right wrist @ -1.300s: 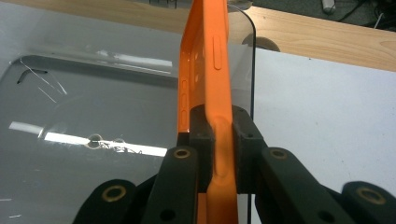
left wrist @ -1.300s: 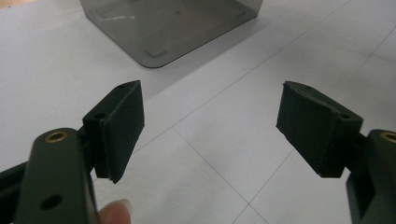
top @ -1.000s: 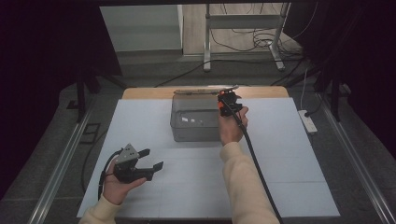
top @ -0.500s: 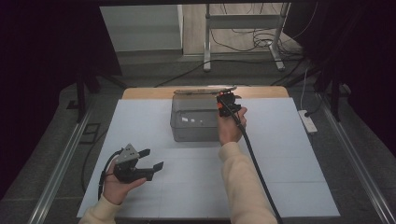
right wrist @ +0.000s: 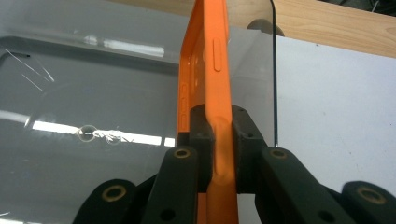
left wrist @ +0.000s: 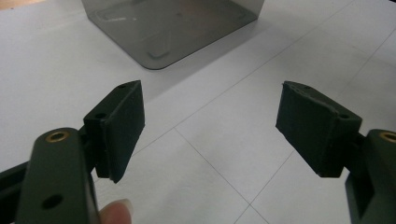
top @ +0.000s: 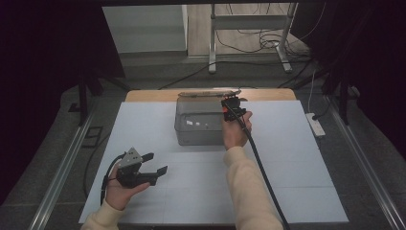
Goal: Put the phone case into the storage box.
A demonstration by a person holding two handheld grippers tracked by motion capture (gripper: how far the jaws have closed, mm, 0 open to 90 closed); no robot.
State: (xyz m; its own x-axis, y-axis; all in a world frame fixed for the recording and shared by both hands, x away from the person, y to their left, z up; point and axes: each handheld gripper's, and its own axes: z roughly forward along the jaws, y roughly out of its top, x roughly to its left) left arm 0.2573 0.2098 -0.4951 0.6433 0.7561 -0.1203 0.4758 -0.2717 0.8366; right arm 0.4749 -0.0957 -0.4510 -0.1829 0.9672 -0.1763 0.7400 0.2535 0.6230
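A grey translucent plastic bin [top: 198, 127] stands on the white table [top: 287, 158] near its far edge. My right gripper [top: 233, 108] hovers over the bin's right end, shut on a flat orange phone case [right wrist: 205, 70] held edge-on, its far end pointing down into the bin [right wrist: 93, 93]. The two pads press on the case from both sides in the right gripper view [right wrist: 219, 135]. My left gripper [top: 155, 163] rests low at the near left of the table, open with nothing between its fingers. In the left gripper view [left wrist: 210, 121] it points toward the bin's corner [left wrist: 173, 28].
A wooden strip [top: 148, 95] runs along the table's far edge behind the bin. A white power strip [top: 316, 124] lies on the floor to the right. A metal stand [top: 249, 28] and cables sit farther back. Bare white tabletop spreads right of the bin.
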